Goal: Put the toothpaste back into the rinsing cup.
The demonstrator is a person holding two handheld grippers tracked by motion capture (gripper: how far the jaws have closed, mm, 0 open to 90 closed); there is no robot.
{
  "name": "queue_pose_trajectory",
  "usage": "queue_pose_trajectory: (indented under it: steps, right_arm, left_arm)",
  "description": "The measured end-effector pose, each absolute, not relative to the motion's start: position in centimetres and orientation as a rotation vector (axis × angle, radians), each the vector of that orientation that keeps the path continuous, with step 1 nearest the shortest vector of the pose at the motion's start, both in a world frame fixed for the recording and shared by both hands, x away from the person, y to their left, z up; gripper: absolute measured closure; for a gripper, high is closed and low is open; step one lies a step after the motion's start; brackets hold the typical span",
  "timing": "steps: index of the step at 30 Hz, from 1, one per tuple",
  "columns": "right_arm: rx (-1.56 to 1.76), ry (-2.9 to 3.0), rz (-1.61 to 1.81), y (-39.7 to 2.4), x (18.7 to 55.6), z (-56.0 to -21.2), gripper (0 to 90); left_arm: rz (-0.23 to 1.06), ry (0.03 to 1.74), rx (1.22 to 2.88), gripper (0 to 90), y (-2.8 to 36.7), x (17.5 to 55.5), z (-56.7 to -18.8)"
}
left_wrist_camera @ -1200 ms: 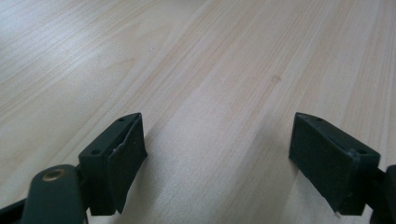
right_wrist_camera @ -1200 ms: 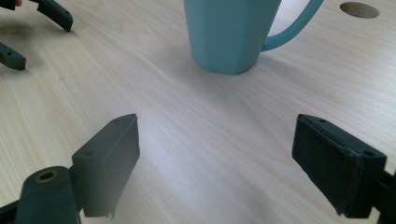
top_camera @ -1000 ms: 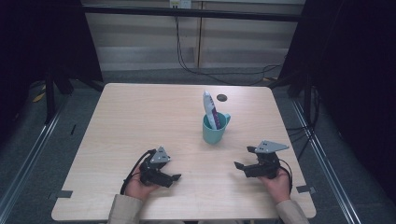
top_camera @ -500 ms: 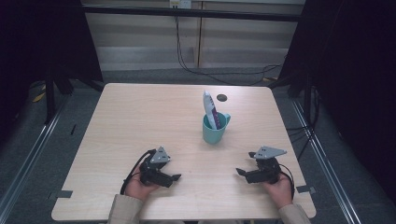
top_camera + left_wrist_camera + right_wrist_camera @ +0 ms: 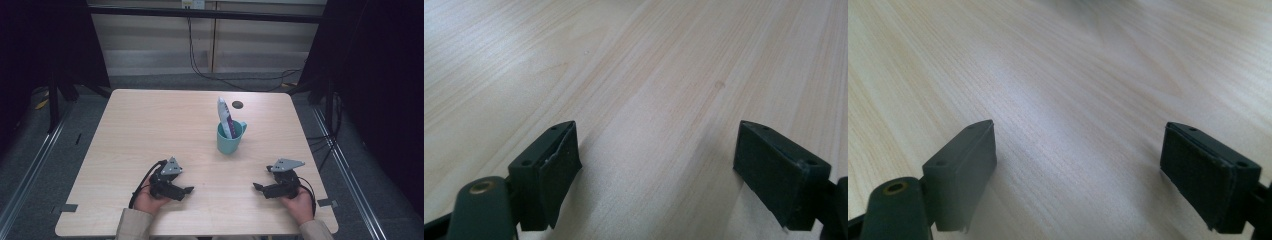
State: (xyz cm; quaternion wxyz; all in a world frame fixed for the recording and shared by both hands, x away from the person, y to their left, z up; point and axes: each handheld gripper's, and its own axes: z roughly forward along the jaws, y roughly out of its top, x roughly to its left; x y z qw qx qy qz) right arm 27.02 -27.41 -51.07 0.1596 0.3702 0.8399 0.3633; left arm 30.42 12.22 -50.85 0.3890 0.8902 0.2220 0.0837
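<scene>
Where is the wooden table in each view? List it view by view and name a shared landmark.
High view: table spans the centre.
Left gripper view: table beneath the open left claw.
Right gripper view: table beneath the open right claw.
Shared landmark: its pale wood grain.

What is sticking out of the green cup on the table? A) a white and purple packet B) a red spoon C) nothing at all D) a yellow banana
A: in the high view a white and purple packet stands upright in the teal cup, poking above its rim.
</scene>
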Motion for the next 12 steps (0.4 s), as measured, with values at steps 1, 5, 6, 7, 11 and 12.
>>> queue_pose_trajectory:
  steps: [1, 5, 6, 7, 11, 12]
  right_arm:
    - [1.068, 2.405, 1.045, -27.49, 27.11, -51.11, 14.1]
    - [1.083, 2.411, 1.043, -27.58, 27.19, -51.10, 13.7]
    - [1.082, 2.412, 1.047, -27.58, 27.20, -51.12, 13.6]
    - [1.082, 2.411, 1.043, -27.59, 27.19, -51.11, 13.6]
    - [1.081, 2.410, 1.044, -27.58, 27.19, -51.11, 13.6]
    - [1.081, 2.410, 1.044, -27.58, 27.19, -51.11, 13.6]
  left_arm:
    - [0.213, 0.565, 2.263, 18.1, 12.22, 30.42, -50.85]
    - [0.213, 0.565, 2.263, 18.1, 12.22, 30.42, -50.85]
    - [0.213, 0.565, 2.263, 18.1, 12.22, 30.42, -50.85]
    - [0.213, 0.566, 2.263, 18.1, 12.22, 30.41, -50.85]
    - [0.210, 0.564, 2.261, 18.1, 12.21, 30.42, -50.86]
    - [0.210, 0.564, 2.261, 18.1, 12.21, 30.42, -50.86]
